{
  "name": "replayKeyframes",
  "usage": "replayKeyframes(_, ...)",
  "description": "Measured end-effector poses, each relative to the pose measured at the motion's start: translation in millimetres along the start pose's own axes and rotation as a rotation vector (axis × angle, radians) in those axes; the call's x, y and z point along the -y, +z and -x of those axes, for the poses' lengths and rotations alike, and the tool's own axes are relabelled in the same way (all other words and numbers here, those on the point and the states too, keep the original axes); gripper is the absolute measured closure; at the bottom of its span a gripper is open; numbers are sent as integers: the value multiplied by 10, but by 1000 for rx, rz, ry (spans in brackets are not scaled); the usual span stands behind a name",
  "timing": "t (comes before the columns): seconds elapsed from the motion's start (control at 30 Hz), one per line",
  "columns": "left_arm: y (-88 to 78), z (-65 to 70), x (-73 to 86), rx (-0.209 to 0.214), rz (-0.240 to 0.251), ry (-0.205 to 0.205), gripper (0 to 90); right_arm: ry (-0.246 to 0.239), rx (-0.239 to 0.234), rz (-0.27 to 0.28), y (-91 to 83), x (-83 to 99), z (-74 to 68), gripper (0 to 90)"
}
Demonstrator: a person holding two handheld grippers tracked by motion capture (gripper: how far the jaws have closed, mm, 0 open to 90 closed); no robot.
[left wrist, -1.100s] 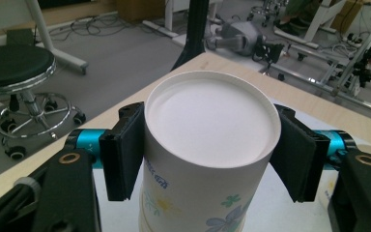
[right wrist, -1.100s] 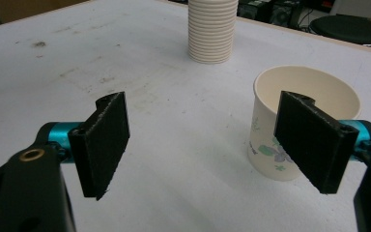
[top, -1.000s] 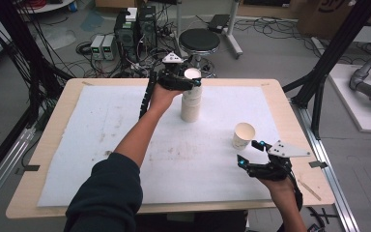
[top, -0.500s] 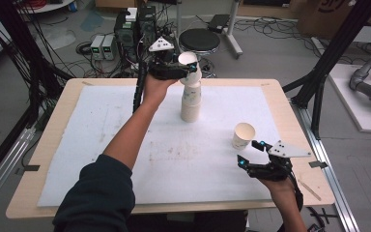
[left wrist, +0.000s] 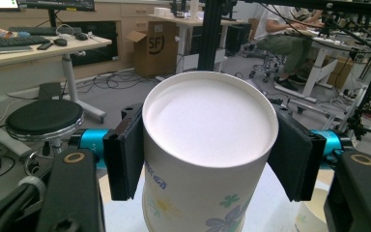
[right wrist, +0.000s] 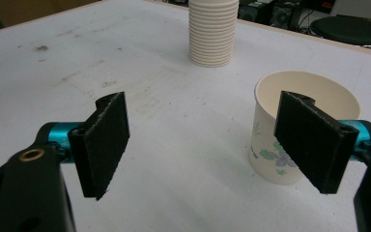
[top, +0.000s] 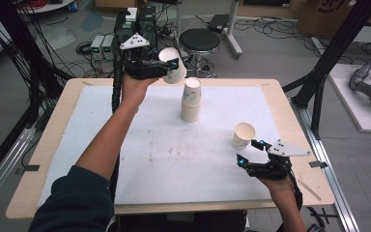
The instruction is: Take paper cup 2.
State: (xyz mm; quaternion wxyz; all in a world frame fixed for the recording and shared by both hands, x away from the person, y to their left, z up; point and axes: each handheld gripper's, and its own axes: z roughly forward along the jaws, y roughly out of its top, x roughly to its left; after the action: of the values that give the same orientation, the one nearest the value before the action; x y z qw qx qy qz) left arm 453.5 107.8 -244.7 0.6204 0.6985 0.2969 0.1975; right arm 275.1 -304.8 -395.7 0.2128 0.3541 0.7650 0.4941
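From above, the left gripper [top: 166, 67] held a paper cup [top: 173, 64] in the air beside the cup stack [top: 191, 100]; a second cup [top: 243, 135] already stood apart near the right gripper [top: 256, 152]. Along the left gripper's jaws, both pads clamped that cup's wall. Along the right gripper's, they stood wide apart and empty. Unstacking looked partly done, and the lifted cup was not yet set down.

Left claw [top: 166, 67] raised at arm's length, jaws clamped shut on their load; right claw [top: 251, 153] held low, jaws spread apart.
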Motion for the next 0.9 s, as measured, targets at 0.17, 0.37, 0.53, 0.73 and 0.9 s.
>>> replayKeyframes(0.17, -176, 42, -5, -2, 10, 11, 360, -1, -4, 0, -16, 0, -16, 205)
replayKeyframes(0.37, -387, 112, 157, 2, 14, 9, 360, -5, -14, -1, 2, -11, -25, 205)
replayKeyframes(0.53, -506, 163, 339, 14, -13, 16, 359, -17, -21, -2, 30, -47, -63, 205)
replayKeyframes(0.73, -568, 197, 493, 28, -38, 15, 360, -26, -36, -12, 71, -57, -112, 205)
replayKeyframes(0.9, -600, 208, 570, 30, -49, 11, 359, -30, -43, -14, 85, -55, -121, 205)
